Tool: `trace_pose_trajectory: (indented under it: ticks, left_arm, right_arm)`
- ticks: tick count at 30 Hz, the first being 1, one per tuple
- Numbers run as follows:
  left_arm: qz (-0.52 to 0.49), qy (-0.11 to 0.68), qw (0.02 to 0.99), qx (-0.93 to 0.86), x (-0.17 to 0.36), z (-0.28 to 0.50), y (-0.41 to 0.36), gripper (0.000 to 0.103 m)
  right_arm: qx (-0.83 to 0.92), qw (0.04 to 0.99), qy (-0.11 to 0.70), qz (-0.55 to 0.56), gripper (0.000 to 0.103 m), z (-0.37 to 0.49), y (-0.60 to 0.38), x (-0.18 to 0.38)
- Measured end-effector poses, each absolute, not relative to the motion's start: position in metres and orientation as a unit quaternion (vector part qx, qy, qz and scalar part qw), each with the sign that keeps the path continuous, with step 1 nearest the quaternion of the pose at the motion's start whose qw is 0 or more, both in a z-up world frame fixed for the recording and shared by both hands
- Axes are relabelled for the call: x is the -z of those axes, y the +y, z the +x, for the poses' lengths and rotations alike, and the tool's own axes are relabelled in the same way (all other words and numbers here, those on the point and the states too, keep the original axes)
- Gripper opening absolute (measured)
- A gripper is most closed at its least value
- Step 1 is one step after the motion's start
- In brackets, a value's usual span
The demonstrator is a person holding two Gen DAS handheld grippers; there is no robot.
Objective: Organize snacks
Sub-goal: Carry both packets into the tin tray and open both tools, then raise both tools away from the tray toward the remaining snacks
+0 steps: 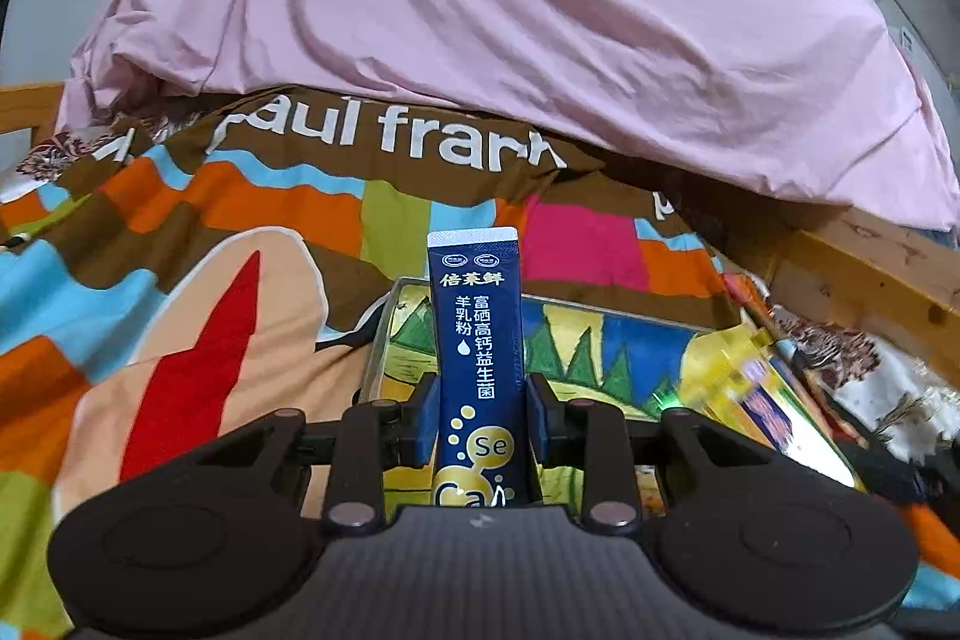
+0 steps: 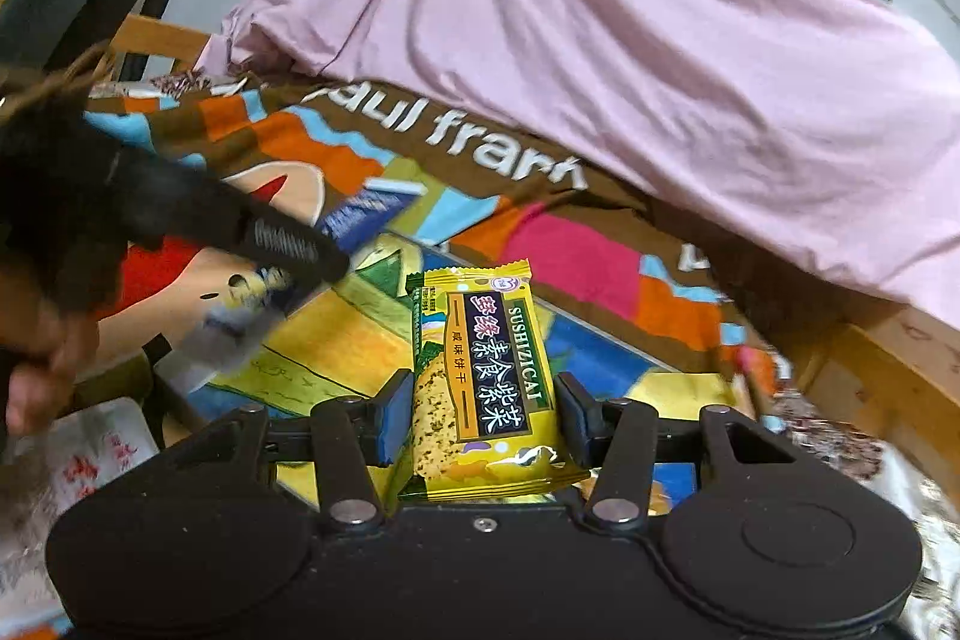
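- Left wrist view: the left gripper (image 1: pixel 477 415) pinches a slim navy sachet (image 1: pixel 477 346) of goat-milk powder at its lower half, the pack standing upright between the blue pads (image 1: pixel 427 421) with its crimped top edge free above them.
- The sachet looks light and semi-stiff, its foil film likely slippery; a hold across the flat sides low down, as here, seems sound, though a hard squeeze could crease it.
- Right wrist view: the right gripper (image 2: pixel 480 415) has its fingers pressed against the sides of a yellow seaweed cracker packet (image 2: pixel 480 382), held upright and slightly tilted.
- That packet is puffy, light and probably fragile inside: crackers may crack under pressure, so a gentle pinch seems wiser.
- Beneath both packs sits a shallow tray (image 1: pixel 384 334) with a colourful picture bottom, resting on the patterned blanket (image 1: pixel 180 250); the visible part of it holds no snacks.
- A pink sheet (image 1: pixel 510 10) lies bunched behind.
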State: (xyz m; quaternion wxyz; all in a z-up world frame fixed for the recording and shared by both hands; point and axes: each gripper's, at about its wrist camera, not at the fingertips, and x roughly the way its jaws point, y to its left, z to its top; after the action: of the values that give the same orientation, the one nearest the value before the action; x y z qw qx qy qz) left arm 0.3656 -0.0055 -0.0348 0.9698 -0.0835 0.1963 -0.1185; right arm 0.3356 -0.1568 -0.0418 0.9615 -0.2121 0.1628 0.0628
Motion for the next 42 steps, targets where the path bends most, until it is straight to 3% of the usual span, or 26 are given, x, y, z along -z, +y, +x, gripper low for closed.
trace_pose_trajectory:
  ticks: [20,29,34,42]
  left_arm:
    - [-0.055,0.269,0.952,0.133,0.090,0.400,-0.014,0.033]
    - [-0.080,0.282,0.947,0.131,0.088,0.401,-0.007,0.038]
    - [-0.101,0.273,0.947,0.133,0.073,0.394,0.001,0.056]
    - [-0.106,0.244,0.957,0.117,0.030,0.366,0.010,0.076]
  right_arm:
    - [-0.067,0.939,0.235,-0.243,0.053,0.378,-0.138,0.081]
    - [-0.070,0.945,0.219,-0.234,0.071,0.369,-0.142,0.070]
    - [-0.067,0.955,0.202,-0.209,0.080,0.356,-0.151,0.050]
    - [-0.055,0.977,0.133,-0.156,0.094,0.317,-0.169,-0.001]
